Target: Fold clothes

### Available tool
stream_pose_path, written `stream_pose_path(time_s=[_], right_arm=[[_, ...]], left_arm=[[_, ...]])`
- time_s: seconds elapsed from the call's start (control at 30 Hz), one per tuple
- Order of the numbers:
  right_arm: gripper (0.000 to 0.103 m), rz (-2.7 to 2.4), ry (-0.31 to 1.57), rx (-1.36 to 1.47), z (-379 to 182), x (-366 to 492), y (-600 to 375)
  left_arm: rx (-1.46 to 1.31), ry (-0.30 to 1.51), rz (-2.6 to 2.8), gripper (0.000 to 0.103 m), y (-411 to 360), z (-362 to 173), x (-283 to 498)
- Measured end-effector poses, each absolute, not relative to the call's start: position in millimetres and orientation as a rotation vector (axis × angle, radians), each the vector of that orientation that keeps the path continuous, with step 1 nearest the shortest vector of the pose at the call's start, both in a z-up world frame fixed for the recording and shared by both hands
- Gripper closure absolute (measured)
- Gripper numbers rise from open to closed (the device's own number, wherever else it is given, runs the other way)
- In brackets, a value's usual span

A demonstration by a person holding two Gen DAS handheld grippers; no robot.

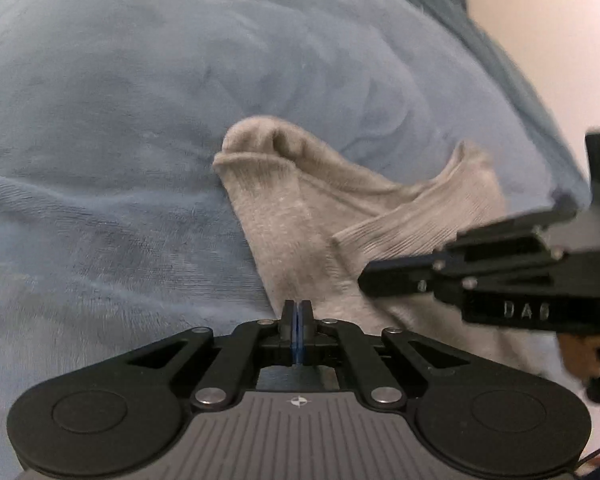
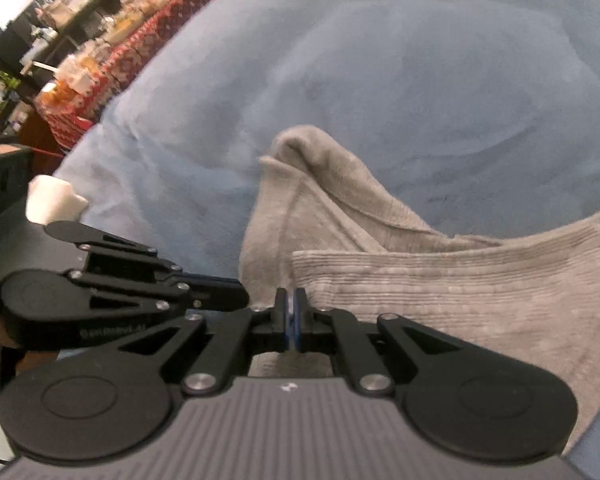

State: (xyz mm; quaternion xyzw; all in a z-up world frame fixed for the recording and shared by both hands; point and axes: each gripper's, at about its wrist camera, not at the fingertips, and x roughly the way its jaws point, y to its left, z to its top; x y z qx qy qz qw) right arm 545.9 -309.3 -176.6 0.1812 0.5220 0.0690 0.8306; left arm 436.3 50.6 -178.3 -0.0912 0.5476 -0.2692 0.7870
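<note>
From the left wrist camera, my left gripper (image 1: 299, 312) has its fingers pressed together, and they seem to pinch the near edge of the grey knitted garment (image 1: 284, 224), though so little cloth shows between the pads that I judge this rather than see it. The garment lies rumpled on the pale blue fleece blanket (image 1: 120, 120), close to the blanket's right edge, its ribbed hem (image 1: 404, 216) turned up toward me. My right gripper (image 1: 364, 278) comes in from the right with its tip on the hem, likely so both ends of one edge can be carried over together.

From the right wrist camera, the right gripper (image 2: 291, 312) is closed too, fingers together at the ribbed hem (image 2: 440, 276), apparently nipping it. The left gripper (image 2: 242, 294) sits just beside it on the left. Beyond the blanket's (image 2: 380, 80) left edge stands a cluttered table under a red patterned cloth (image 2: 112, 64), well apart. Nothing blocks the fold ahead.
</note>
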Motion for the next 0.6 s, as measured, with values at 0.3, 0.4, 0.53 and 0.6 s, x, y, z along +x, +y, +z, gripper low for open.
stream_pose_path(time_s=[0.3,0.4,0.53,0.6], right_arm=[[0.102,0.156,1.198,0.362,-194.7,520.1,-285.7],[0.103,0.133,1.197,0.41,-195.3,507.3,-291.5],[0.099,0.142,1.198,0.408,-181.8,487.2,-286.5],[0.099,0.146,1.203,0.413,-175.7,477.6,-284.1]], left_arm=[[-0.141,1.232,-0.588,0.099,40.8,-194.9,399.9],[-0.176,1.244,-0.554,0.099,46.0,-196.8,388.6],[-0.168,1.269,-0.539,0.1,46.2,-187.3,372.7],[-0.16,1.287,-0.54,0.1,47.3,-183.8,365.0]])
